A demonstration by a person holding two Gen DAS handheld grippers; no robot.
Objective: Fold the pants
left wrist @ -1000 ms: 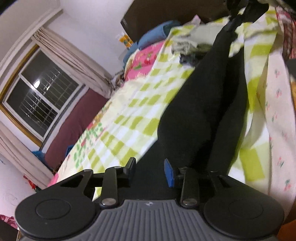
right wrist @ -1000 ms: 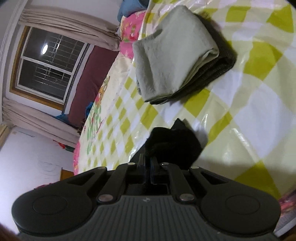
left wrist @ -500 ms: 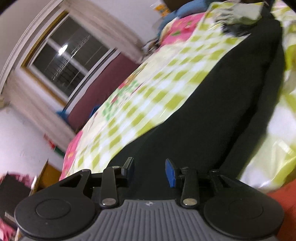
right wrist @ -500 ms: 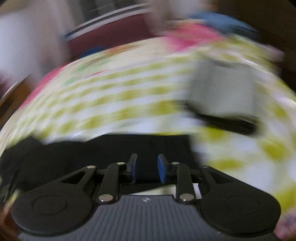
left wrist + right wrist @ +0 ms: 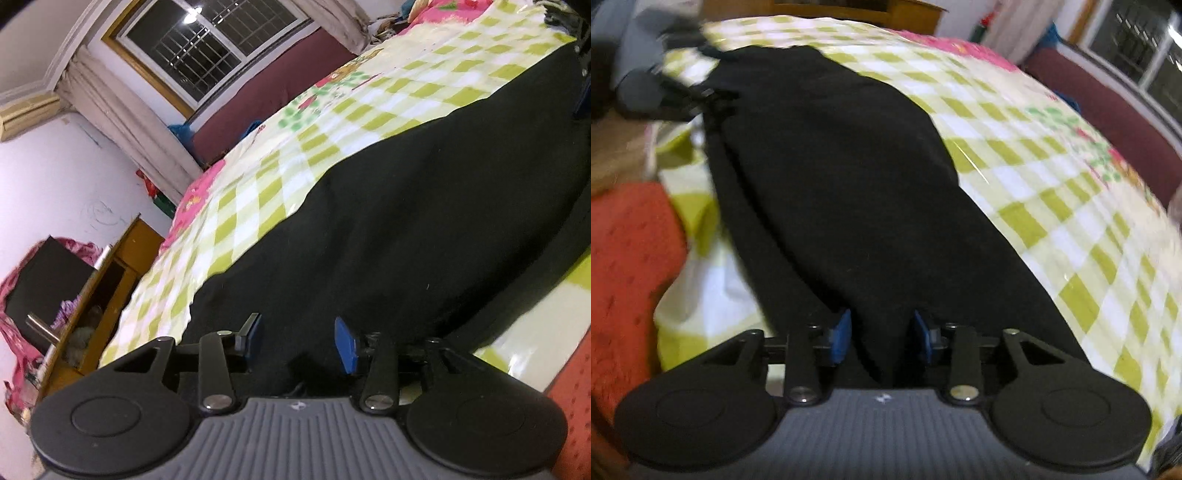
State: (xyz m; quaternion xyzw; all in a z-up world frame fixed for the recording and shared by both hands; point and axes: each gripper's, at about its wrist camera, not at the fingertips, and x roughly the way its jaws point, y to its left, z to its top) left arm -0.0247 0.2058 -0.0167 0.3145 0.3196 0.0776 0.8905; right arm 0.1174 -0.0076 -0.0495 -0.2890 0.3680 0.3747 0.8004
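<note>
Pants (image 5: 406,221) lie long and flat on the checked bed cover (image 5: 332,122), one leg on the other.
Left view: my left claw (image 5: 298,341) is spread wide over one end. Right view: my right claw (image 5: 881,334) is spread too, cloth between its tips. I think the short folds are still left.

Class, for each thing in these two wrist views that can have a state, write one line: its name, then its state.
black pants: lying flat along the bed, lengthwise layers stacked, not yet folded short.
left gripper: open, at one end of the pants.
right gripper: open, fabric between its fingers.
checked bedsheet: spread over the bed.
window: shut, dark outside.
curtain: drawn aside.
</note>
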